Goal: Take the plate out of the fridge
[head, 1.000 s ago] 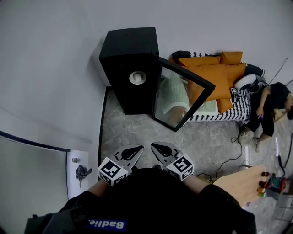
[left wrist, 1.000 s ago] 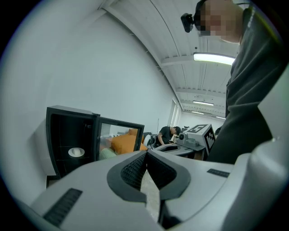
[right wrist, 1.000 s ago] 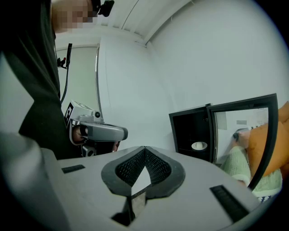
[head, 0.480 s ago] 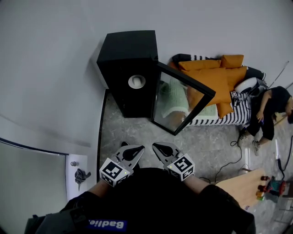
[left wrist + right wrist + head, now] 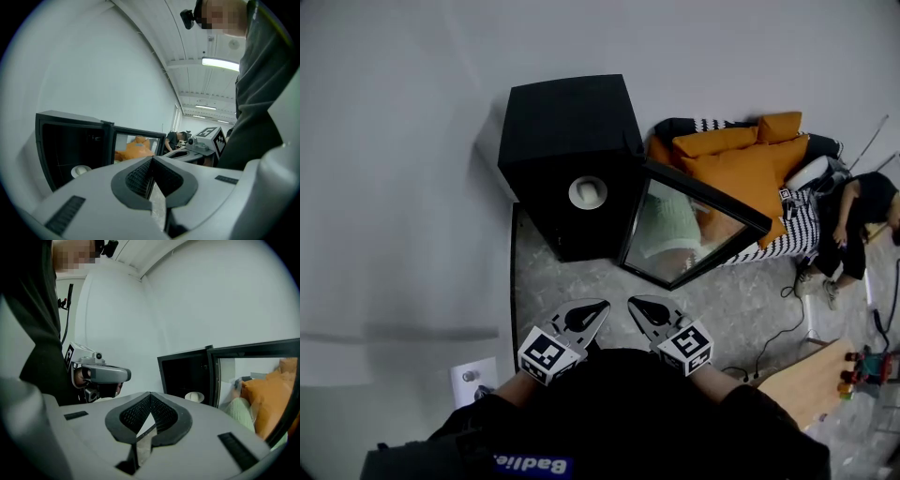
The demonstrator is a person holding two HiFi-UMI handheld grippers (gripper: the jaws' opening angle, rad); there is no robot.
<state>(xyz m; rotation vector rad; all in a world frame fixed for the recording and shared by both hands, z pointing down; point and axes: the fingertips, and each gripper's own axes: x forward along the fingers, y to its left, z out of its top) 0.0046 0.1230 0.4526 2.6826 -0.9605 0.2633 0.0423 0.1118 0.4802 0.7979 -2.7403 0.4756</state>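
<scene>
Two grippers are hovering side by side above the floor, just in front of the person's body and well short of the open fridge. The left gripper is holding its jaws pressed together with nothing between them. The right gripper is doing the same, jaws meeting at the tips and empty. The black fridge is standing at the floor's edge against the wall, its glass door hanging wide open to the right. The white plate is sitting low inside the dark compartment, well apart from both grippers. Orange cushions are lying on a striped sofa beyond the door.
</scene>
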